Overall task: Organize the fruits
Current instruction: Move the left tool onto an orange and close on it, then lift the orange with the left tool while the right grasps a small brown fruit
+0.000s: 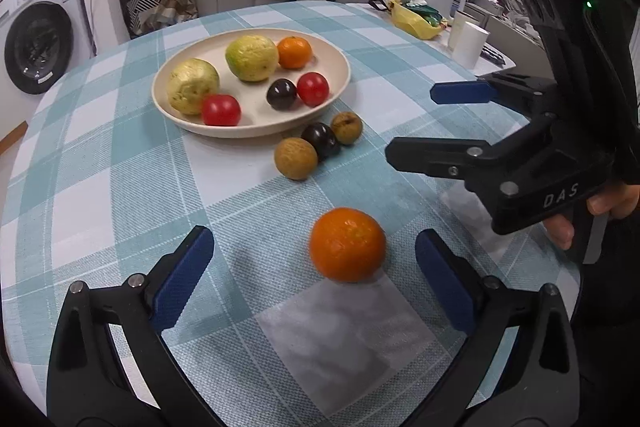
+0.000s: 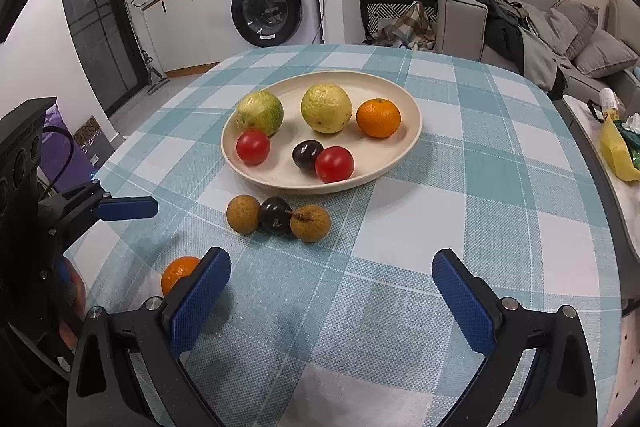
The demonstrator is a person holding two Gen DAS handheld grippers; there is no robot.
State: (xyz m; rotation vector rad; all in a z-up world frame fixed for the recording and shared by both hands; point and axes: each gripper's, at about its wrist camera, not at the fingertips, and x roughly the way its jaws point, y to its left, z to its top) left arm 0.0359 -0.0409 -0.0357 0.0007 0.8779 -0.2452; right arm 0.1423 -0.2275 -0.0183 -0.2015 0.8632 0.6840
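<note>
A cream plate [image 1: 168,95] [image 2: 412,115] holds two green guavas, an orange, two red tomatoes and a dark plum. In front of it two brown longans [image 1: 296,159] [image 2: 243,214] flank a dark plum [image 1: 320,139] [image 2: 275,215] on the cloth. A loose orange [image 1: 347,243] [image 2: 178,271] lies on the cloth between my left gripper's [image 1: 314,273] open fingers, untouched. My right gripper [image 2: 331,285] is open and empty, short of the longans; it also shows in the left wrist view [image 1: 412,123].
The round table [image 1: 100,163] has a teal check cloth. At its far right edge lie a yellow bag [image 1: 412,21] and a white cup [image 1: 470,45]. A sofa, a chair and a washing machine [image 2: 268,3] stand beyond the table.
</note>
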